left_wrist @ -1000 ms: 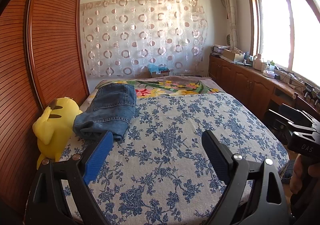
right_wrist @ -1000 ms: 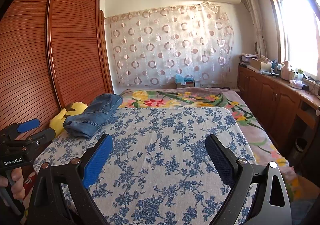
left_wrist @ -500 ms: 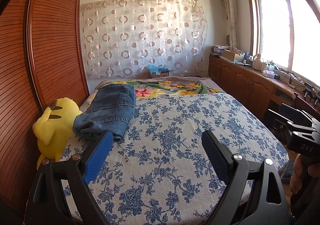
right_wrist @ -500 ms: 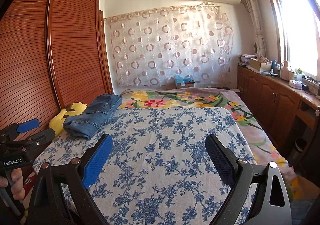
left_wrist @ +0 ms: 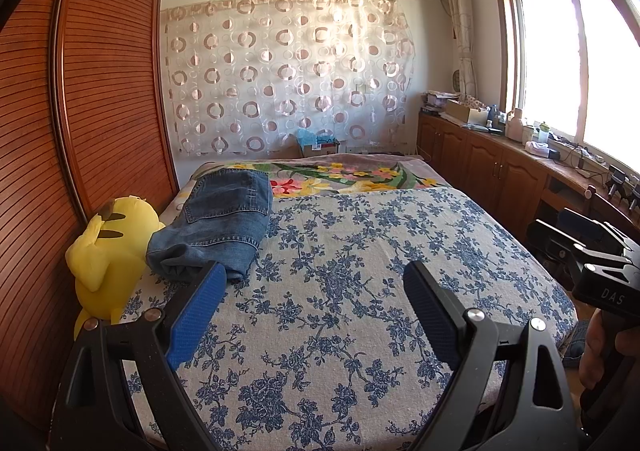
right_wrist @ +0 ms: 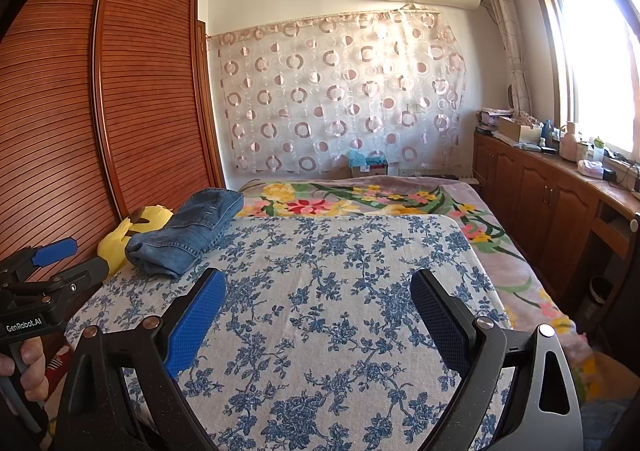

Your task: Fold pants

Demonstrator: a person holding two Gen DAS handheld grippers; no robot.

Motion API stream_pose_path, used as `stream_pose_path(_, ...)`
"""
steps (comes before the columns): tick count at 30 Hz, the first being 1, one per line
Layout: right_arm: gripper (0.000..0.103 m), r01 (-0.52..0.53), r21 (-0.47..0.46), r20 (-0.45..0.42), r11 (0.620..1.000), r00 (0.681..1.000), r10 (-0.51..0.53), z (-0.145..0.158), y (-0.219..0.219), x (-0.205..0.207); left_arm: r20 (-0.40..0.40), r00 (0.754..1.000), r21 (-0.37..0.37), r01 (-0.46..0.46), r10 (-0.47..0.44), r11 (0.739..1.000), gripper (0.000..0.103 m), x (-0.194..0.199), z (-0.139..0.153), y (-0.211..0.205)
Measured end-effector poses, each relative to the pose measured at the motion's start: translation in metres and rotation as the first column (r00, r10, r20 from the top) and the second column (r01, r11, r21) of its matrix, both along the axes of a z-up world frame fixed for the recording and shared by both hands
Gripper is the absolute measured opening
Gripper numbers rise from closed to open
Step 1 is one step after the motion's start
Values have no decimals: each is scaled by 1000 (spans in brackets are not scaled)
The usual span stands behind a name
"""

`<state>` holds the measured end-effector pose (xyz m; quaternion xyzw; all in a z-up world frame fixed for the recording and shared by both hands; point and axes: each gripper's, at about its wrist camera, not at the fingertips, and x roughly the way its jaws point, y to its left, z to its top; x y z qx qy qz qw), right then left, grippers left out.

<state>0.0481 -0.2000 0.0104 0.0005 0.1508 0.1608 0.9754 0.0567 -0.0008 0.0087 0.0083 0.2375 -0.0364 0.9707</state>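
Note:
A pair of blue jeans (left_wrist: 224,219) lies folded into a thick bundle at the far left of the bed (left_wrist: 340,291), on the blue-flowered cover. In the right wrist view the jeans (right_wrist: 188,231) show at mid left. My left gripper (left_wrist: 312,275) hovers open over the near part of the bed, nothing between its blue pads, the jeans just beyond its left finger. My right gripper (right_wrist: 316,283) is also open and empty above the cover, well short of the jeans.
A yellow plush toy (left_wrist: 108,251) leans between the jeans and the wooden wardrobe (left_wrist: 80,111) on the left. A flowered blanket (left_wrist: 352,179) covers the bed's far end. Wooden cabinets (left_wrist: 488,175) with clutter run under the window on the right.

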Motion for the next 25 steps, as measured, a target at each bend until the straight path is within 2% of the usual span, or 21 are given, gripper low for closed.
stream_pose_path(25,94,2,-3,3,1000,1000,-2,-1,2,-2,4,1000,0,2,-2,1000,91,-1,-1,-1)
